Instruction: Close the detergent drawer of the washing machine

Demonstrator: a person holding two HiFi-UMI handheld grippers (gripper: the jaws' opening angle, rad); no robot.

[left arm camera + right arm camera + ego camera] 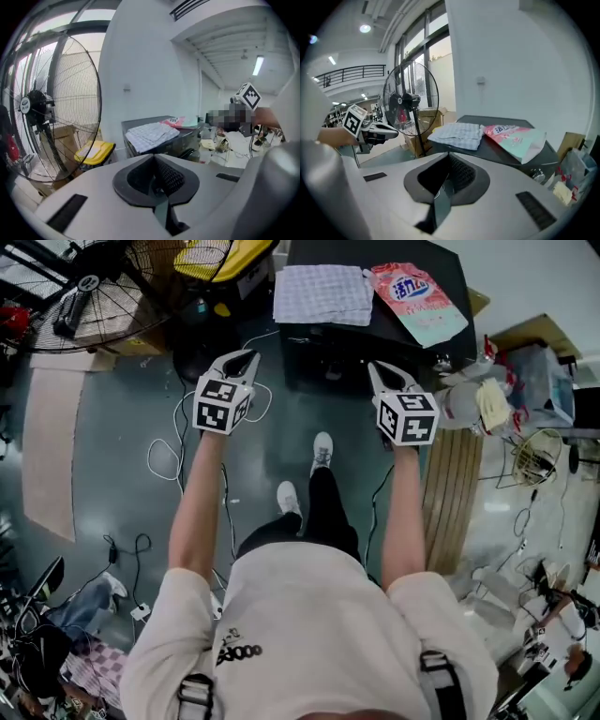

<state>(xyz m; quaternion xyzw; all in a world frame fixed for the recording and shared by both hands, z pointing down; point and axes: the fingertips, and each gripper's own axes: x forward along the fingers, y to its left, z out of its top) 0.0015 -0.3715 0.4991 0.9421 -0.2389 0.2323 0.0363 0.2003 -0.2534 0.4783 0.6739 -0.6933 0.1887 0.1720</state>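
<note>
Standing at eleven o'clock in the head view, a black wire-caged floor fan [98, 287] rests on the grey floor [131, 484]. Next, the left gripper [246, 356], its jaws pressed together on nothing, points toward twelve o'clock. The black box-shaped washing machine [356, 251] sits at its one o'clock, clear of it. A white checked cloth [323, 294] and a pink-and-teal detergent bag [417, 301] lie on the machine's top. The right gripper [377, 368], likewise closed and empty, hovers with the machine's front at its twelve o'clock. The detergent drawer cannot be made out on that shadowed front.
</note>
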